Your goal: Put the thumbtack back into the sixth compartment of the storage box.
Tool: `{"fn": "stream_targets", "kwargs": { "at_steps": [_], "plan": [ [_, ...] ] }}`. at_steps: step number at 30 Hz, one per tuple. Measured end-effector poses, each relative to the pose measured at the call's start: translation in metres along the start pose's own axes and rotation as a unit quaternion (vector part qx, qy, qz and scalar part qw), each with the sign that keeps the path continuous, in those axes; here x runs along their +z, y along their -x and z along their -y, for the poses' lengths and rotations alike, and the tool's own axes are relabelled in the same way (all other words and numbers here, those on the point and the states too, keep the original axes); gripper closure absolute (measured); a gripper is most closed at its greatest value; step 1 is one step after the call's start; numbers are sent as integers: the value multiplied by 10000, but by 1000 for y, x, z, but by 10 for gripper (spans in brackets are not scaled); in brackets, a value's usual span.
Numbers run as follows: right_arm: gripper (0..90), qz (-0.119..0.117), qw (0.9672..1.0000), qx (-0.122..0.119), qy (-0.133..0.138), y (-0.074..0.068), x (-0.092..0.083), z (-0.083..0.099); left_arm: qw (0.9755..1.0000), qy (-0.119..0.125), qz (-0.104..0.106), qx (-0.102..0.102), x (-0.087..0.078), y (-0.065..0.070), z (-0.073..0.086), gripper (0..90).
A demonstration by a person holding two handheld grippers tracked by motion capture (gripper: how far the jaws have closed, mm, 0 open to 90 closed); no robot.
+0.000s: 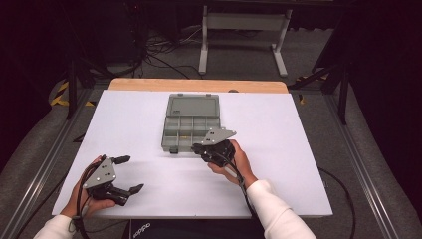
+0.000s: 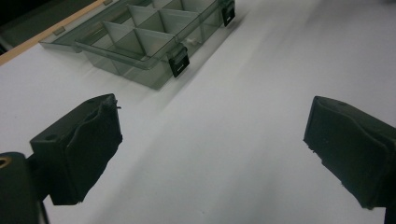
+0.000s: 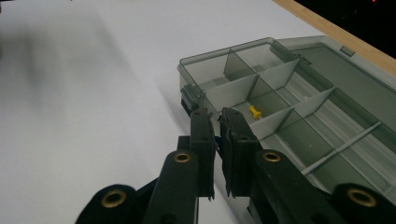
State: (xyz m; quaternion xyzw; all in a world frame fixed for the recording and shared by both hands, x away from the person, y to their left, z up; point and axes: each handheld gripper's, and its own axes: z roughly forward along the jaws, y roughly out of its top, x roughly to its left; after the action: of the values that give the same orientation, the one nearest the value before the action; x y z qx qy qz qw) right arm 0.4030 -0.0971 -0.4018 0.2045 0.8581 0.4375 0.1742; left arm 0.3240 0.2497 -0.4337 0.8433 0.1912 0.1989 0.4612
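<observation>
One yellow pushpin point(image 3: 254, 112) already lies in the clear grey compartment box point(image 1: 190, 124); right tongs point(image 3: 218, 122) pinch something small and blue, undelivered; left tongs point(image 2: 210, 140) gape empty.

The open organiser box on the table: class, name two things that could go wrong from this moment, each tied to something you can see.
1. The right hand-held gripper has its jaws nearly shut on something small and blue at the organiser box front edge; such a small piece could slip out and land on the table.
2. It is close to the compartment holding a yellow pin; the piece might drop into the wrong compartment, or the box might get nudged.
</observation>
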Motion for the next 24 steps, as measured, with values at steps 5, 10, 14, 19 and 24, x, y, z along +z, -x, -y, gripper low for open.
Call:
{"fn": "stream_targets", "kwargs": {
  "at_steps": [5, 10, 14, 19, 24],
  "plan": [
    [842, 39, 10000, 17, -1, 4, 11, -7, 10000, -4, 6, -8, 0, 0, 0, 47],
    [842, 74, 9999, 73, -47, 7, 22, -10, 10000, 3, 18, -17, 0, 0, 1, 48],
    [843, 131, 9999, 87, -70, 10, 28, -14, 10000, 18, 30, -30, -1, 0, 1, 48],
    [842, 176, 9997, 126, -85, 13, 34, -18, 10000, 22, 35, -33, -1, 0, 1, 48],
    [842, 216, 9995, 167, -147, 17, 41, -19, 10000, 21, 39, -30, -1, 0, 1, 48]
  ]
}}
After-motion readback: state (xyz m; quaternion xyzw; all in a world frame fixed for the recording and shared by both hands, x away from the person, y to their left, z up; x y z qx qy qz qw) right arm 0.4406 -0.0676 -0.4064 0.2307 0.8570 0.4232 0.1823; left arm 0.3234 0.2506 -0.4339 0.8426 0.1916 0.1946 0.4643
